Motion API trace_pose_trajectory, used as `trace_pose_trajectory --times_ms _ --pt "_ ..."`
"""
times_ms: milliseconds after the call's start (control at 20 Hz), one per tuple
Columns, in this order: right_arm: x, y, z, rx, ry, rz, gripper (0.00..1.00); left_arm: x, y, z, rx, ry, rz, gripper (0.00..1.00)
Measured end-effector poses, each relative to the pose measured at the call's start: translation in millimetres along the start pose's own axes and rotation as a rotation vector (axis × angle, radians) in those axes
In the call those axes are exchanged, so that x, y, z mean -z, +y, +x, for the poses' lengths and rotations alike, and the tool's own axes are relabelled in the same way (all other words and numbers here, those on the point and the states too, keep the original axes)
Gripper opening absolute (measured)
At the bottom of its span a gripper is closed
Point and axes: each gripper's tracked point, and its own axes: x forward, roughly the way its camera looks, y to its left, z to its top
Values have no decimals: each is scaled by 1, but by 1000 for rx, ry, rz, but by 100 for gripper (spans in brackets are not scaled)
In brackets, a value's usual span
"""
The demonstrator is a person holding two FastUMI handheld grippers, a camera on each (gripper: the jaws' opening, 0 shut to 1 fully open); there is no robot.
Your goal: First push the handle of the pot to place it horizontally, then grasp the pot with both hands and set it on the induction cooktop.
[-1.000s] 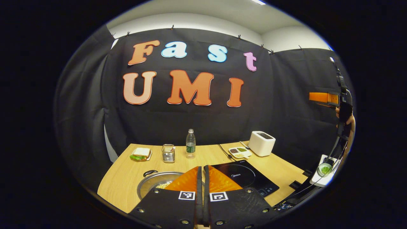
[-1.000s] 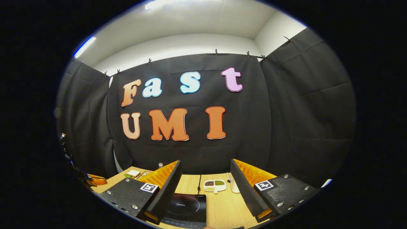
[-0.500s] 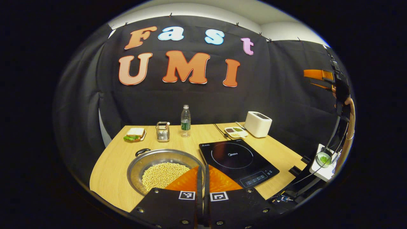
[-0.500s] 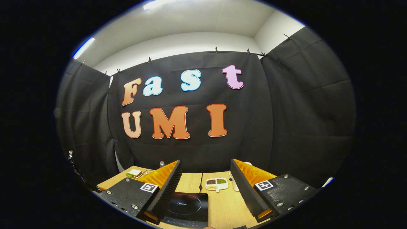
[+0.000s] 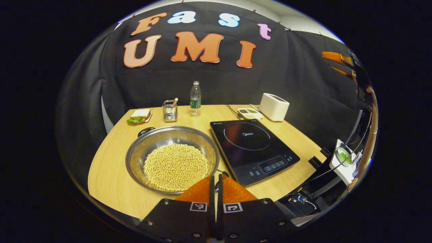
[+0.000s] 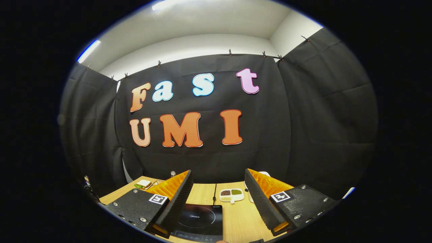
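Beside the black induction cooktop (image 5: 252, 144), on its left, sits the wide shallow steel pot (image 5: 172, 158) on the light wooden tabletop (image 5: 108, 175), its rim close to the cooktop's edge but not on the glass. The pot is about half filled with pale round beans (image 5: 175, 166). One small black handle (image 5: 145, 130) shows at the pot's far-left rim, and what looks like the opposite one pokes out at the near-right rim, so the handles seem to lie on a diagonal, not level. By that reading nothing of the task is done yet: the push on the handle, the two-handed grasp and the lift onto the cooktop all remain.

Just short of the pot's near rim hovers the left hand-held gripper (image 5: 214, 180), its fingers pressed together with nothing between them. The right hand-held gripper (image 6: 217, 189) is held higher, above the cooktop's near edge, jaws spread wide and empty.

Behind the cooktop lies a small white divided dish (image 5: 250, 113) with separate portions of dark, green and pale grains.
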Motion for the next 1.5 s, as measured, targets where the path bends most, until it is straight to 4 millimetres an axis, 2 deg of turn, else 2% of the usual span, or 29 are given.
trace_pose_trajectory --times_ms 150,300,650,900,950,1000,1200,1500 --pt "1 -1 2 4 0 1 95 20 0 -2 13 45 -26 2" --pt "5 1 4 2 5 -3 95 41 7 6 5 92 -33 2" --pt "18 -5 11 14 33 -10 95 76 12 32 8 189 -43 2" --pt "24 -14 15 21 46 -11 95 75 4 49 24 205 -13 2" --pt "25 -18 16 26 46 -10 100 72 -1 53 35 205 -13 2" --pt "26 -21 18 34 45 -10 95 72 -3 57 35 213 -16 2" --pt "28 -33 22 63 46 -5 95 68 -12 73 46 234 -58 2" --pt "27 -33 21 55 41 -14 95 57 -19 89 70 238 -86 2"
